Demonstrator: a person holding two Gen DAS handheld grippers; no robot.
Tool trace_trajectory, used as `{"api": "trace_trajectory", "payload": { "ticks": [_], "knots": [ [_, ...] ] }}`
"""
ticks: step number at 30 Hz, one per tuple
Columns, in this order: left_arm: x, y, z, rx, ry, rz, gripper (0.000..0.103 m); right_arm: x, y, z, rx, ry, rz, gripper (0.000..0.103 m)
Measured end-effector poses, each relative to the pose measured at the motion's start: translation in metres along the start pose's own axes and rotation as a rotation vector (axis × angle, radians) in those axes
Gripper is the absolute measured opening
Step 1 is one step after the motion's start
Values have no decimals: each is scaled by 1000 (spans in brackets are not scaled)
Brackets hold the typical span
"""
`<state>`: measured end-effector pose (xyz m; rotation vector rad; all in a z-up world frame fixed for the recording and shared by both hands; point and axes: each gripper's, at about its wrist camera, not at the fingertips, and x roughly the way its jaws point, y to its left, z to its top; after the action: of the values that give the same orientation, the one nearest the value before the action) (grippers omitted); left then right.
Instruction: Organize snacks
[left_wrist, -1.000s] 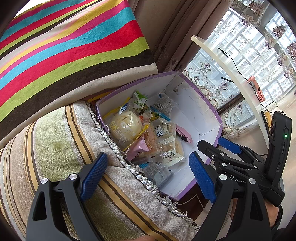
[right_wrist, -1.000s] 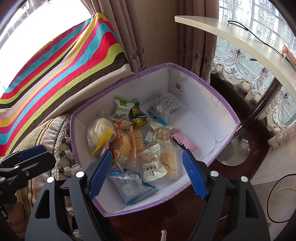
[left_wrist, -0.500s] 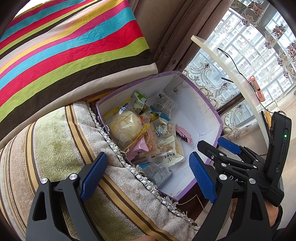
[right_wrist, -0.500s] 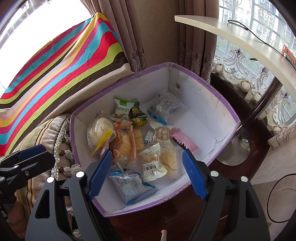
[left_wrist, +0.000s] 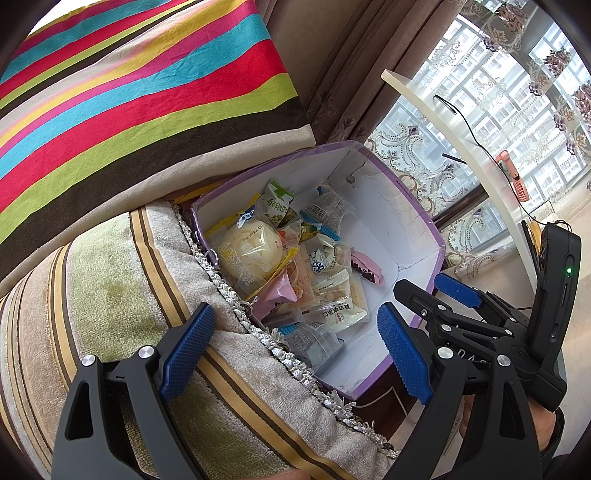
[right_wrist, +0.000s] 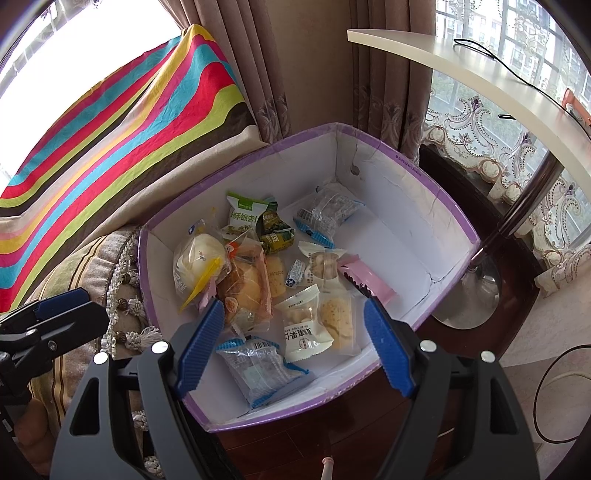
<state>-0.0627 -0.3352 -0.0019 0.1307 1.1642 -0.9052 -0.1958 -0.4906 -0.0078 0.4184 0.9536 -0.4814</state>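
Box: purple-rimmed cardboard box (right_wrist: 436, 184), white inside, open top; sits w/ its left wall against a fringed striped cushion (left_wrist: 110, 295); striped pillow (left_wrist: 129, 92) behind it.
Edges: near rim low and just under the right tongs; far and right walls stand clear; fringe of the cushion hangs at the left rim.
Open room: right half of the box floor bare, white; snacks crowd the left and middle.
Snacks: all inside the box. Round bun pack (right_wrist: 197, 266) at left wall, bread pack (right_wrist: 245, 284) touching it, green packet (right_wrist: 243, 214) at back, clear blue-edged pack (right_wrist: 325, 214) at back centre, pink bar (right_wrist: 365, 278) toward the bare side, white rice-cracker pack (right_wrist: 303, 321) and clear blue-edged pack (right_wrist: 258, 369) nearest the front rim.
Around: white curved shelf (right_wrist: 480, 81) over the right side w/ a black cable on it; chrome round base on dark wood floor (right_wrist: 472, 398) just beside the right wall.
Change vs earlier: none seen; both tongs and every packet sit as they did a sec ago.
Left tongs (left_wrist: 295, 350): spread wide, nothing between, over the cushion edge and front-left corner of the box; touching nothing.
Right tongs (right_wrist: 295, 343): spread wide, empty, above the front rim; rice-cracker pack shows in the gap, not touched.
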Motion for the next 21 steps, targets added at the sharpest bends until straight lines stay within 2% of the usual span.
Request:
{"api": "trace_trajectory", "payload": {
  "ticks": [21],
  "knots": [
    [2,-1,0,-2,0,8,87,2,-2,-1,5,8,4,79]
  ]
}}
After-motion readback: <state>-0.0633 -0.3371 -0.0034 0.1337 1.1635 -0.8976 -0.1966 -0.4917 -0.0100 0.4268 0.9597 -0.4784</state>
